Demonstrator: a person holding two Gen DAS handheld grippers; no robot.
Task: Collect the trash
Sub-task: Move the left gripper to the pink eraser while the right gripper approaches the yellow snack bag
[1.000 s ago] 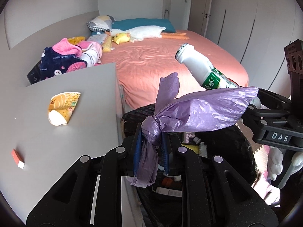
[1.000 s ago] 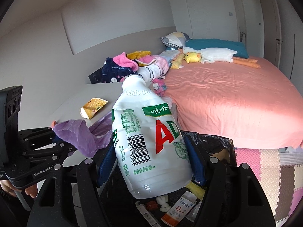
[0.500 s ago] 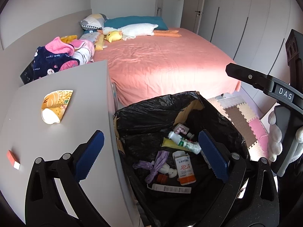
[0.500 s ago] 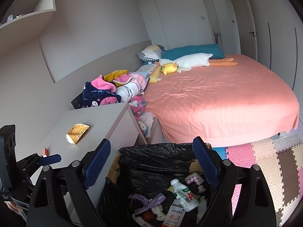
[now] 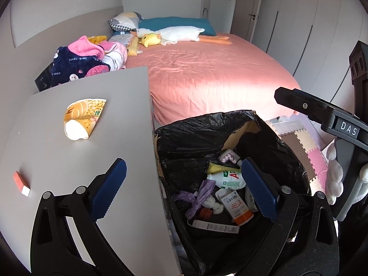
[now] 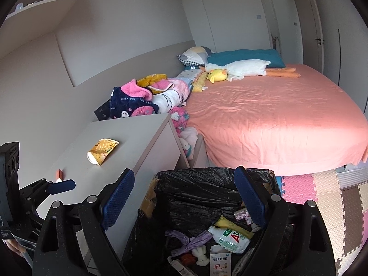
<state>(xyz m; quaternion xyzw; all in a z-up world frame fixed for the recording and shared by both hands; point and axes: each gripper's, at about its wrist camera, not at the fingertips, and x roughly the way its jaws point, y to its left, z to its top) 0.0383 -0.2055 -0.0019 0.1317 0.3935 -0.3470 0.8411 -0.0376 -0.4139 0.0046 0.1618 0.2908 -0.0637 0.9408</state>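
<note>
Cup (image 5: 84,118), crushed, lies ahead-left of the spread, empty left gripper (image 5: 181,185); right gripper (image 6: 184,197), likewise spread, seems farther.

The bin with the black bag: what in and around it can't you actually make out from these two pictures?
- Bin floor: left wrist view, covered by trash and the gripper's own fingers.
- White bottle: right wrist view, its label partly cut by a blue pad.
- Medicine box print: too small to read.
- Small red block on the cabinet: too small to identify.
- Person: only a gloved hand, at the frame edge.
</note>
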